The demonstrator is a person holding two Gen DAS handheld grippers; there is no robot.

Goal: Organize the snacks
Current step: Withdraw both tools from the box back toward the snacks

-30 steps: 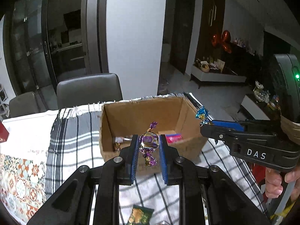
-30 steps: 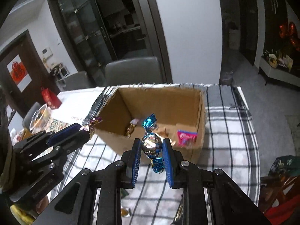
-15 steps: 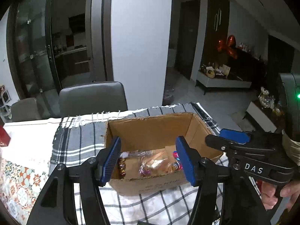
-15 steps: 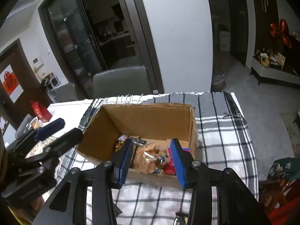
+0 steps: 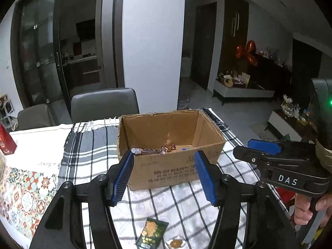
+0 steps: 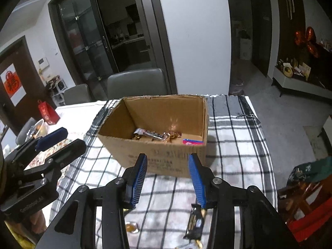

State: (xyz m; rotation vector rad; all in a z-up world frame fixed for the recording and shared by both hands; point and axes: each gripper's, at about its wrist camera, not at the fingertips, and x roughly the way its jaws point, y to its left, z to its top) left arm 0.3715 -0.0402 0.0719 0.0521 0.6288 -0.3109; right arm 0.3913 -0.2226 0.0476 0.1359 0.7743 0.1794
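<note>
Item one: I am holding the left gripper [image 5: 164,174] with its blue pads spread wide and gripping nothing, hovering before the near wall of the cardboard box [image 5: 172,170].

Item two: I am keeping the right gripper [image 6: 168,178] likewise spread and carrying nothing, facing the same box [image 6: 166,157] from the other side.

Item three: the box is sitting on the checked cloth [image 6: 232,137] toward the table's far edge, holding wrapped candies [image 6: 157,134] and a pink packet [image 6: 193,142] on its floor.

Item four: loose snacks are lying on the cloth near the table's near edge: a green packet [image 5: 152,233], a small amber sweet [image 5: 175,243], and a dark bar [image 6: 196,223] just beside my right finger.

Item five: a red bag [image 6: 47,113] is standing near the table's left edge.
</note>
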